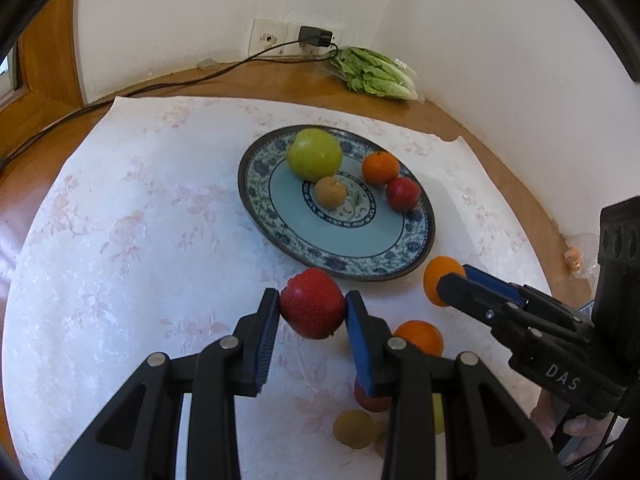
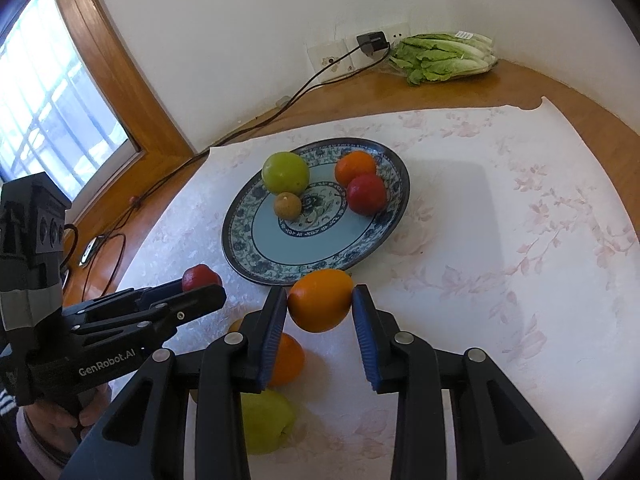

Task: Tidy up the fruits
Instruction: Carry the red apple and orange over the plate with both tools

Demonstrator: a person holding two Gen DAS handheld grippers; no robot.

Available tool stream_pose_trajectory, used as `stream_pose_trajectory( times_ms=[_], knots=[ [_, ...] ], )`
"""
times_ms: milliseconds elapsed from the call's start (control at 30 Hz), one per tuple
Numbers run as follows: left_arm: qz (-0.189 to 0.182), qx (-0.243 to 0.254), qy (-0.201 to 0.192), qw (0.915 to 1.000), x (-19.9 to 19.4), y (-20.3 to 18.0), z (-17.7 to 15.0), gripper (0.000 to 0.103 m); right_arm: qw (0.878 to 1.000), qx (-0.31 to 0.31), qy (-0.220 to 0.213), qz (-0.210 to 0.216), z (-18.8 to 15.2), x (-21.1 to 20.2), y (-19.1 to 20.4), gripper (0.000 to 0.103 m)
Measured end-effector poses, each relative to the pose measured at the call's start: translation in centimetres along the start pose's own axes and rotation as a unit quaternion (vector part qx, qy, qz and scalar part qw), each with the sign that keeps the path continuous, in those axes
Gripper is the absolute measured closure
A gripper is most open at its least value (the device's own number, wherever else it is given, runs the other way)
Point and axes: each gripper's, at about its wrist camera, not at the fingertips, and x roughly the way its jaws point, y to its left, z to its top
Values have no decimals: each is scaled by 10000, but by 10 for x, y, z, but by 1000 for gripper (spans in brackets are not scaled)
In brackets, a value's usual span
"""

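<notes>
My left gripper [image 1: 312,306] is shut on a red apple [image 1: 312,304] and holds it above the cloth, just short of the plate's near rim. My right gripper [image 2: 320,306] is shut on an orange [image 2: 320,300], also near the rim; it shows in the left wrist view [image 1: 438,280]. The blue patterned plate [image 1: 340,236] holds a green apple [image 1: 314,154], a small brown fruit [image 1: 330,192], an orange [image 1: 380,168] and a red fruit [image 1: 403,194]. Loose on the cloth below the grippers lie another orange [image 2: 286,360], a green apple [image 2: 266,420], a red fruit [image 1: 370,400] and brown fruits [image 1: 354,428].
A white floral cloth [image 1: 140,220] covers the round wooden table [image 2: 440,88]. A bag of lettuce [image 1: 372,74] lies at the back by the wall. A black cable [image 1: 160,88] runs from a wall plug [image 1: 316,36] across the table's left side. A window [image 2: 48,100] is on the left.
</notes>
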Motion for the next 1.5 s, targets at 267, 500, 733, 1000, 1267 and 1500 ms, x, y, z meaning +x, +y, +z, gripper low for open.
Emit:
stream_pose_trajectory(
  times_ms=[267,500,733,1000,1267,1500],
  knots=[
    [110,148,-110,9998,-1,-5,16,68,9999,-110,-97,-52,10,-6,0,71],
    [117,217,-111,9996,11,-8,36,68,9992,-293,-201,-183,26,-3,2,77],
    [79,65,-59,9999,14,-1,37,68,9999,-103,22,-63,14,-1,-5,69],
    [55,-44,-38,10000,11,5,32,68,9995,-140,274,-50,-2,7,-3,64],
    [15,2,-74,10000,7,3,32,68,9987,-253,444,-30,-6,17,0,62],
    [14,22,-63,10000,9,2,33,68,9988,-265,398,34,-7,19,-3,65]
  ],
)
